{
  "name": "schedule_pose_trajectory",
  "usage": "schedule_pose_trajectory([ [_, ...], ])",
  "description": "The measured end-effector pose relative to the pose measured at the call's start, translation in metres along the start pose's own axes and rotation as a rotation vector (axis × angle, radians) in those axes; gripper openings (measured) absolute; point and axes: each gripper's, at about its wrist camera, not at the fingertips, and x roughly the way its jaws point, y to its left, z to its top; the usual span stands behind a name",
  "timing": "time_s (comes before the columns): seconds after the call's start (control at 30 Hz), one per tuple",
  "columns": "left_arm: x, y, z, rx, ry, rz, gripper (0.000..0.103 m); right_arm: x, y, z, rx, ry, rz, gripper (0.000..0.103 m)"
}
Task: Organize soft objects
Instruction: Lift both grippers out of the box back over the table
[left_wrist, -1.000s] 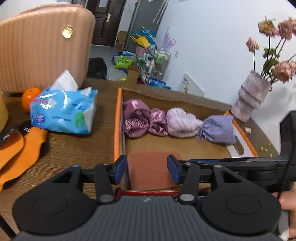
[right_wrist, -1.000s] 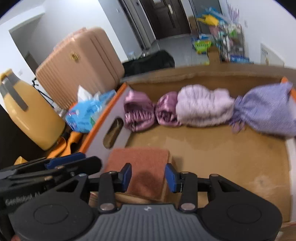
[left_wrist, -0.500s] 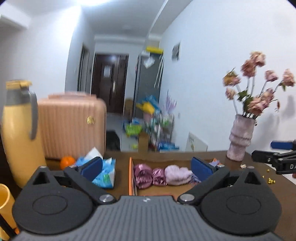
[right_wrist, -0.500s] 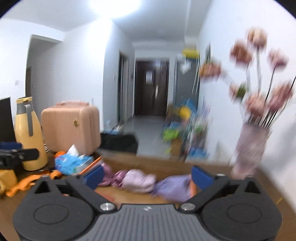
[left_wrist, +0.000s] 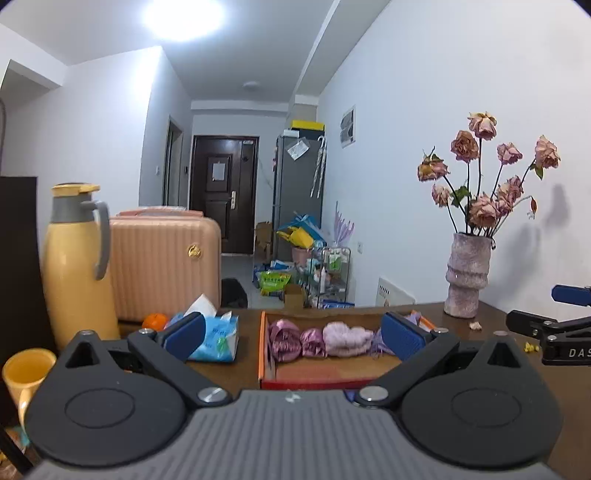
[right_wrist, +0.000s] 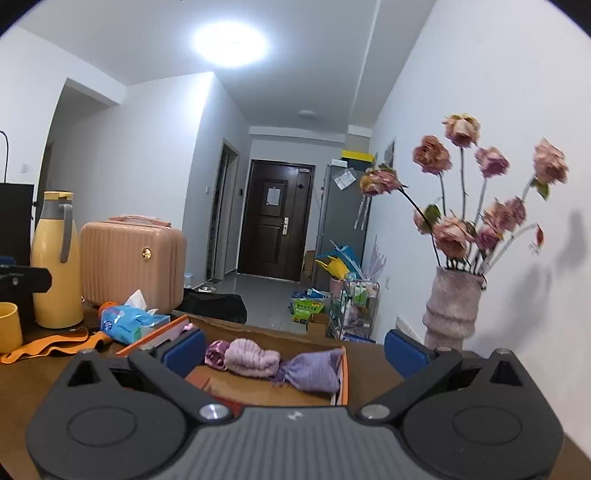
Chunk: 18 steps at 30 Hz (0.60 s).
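The wooden table (left_wrist: 243, 373) carries everything, and the largest thing on it is the pink suitcase (left_wrist: 162, 266) at the back left, with the tall yellow thermos jug (left_wrist: 75, 262) beside it. Across on the far right stands the vase of dried roses (left_wrist: 467, 275).

In the middle lies the shallow cardboard box (left_wrist: 261, 347) with an orange rim, which serves as the place for the soft things. Along its far wall four rolled soft items sit in one tidy row, touching each other: a pink satin roll (left_wrist: 283, 339), a smaller pink satin roll (left_wrist: 313, 342), a pale pink fuzzy roll (left_wrist: 347, 339) and a lilac pouch (right_wrist: 314, 371) at the right end. A flat rust-coloured cloth (left_wrist: 317, 372) lies on the box floor nearer the cameras, apart from the row.

Left of the box, a blue tissue pack (left_wrist: 216, 338) rests on the table, with an orange fruit (left_wrist: 155, 320) behind it and an orange strap (right_wrist: 51, 347) further left.

The left gripper (left_wrist: 293, 338) has its jaws spread wide with nothing between them; the right gripper (right_wrist: 293, 349) is likewise wide and empty. Both hang back from the box.

Judging by this, the sorting looks nearly or fully done: every soft item in sight is already in the box. Whether the strap counts as a remaining item cannot be told.
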Motion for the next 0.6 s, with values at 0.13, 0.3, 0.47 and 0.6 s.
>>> schedule_pose_trajectory([
  [0.13, -0.034, -0.001, -0.028, 0.04, 0.014, -0.017, 0.103, -0.04, 0.001, -0.022, 0.039, -0.006, 0.046, 0.103],
  [0.3, -0.072, -0.003, -0.073, 0.088, 0.051, -0.073, 0.103, -0.086, 0.005, -0.055, 0.109, 0.005, 0.096, 0.103],
  [0.47, -0.088, -0.011, -0.109, 0.108, 0.145, -0.133, 0.103, -0.117, 0.015, -0.095, 0.178, 0.062, 0.148, 0.103],
  [0.6, -0.084, -0.015, -0.123, 0.061, 0.184, -0.15, 0.103, -0.121, 0.021, -0.112, 0.204, 0.107, 0.162, 0.103],
])
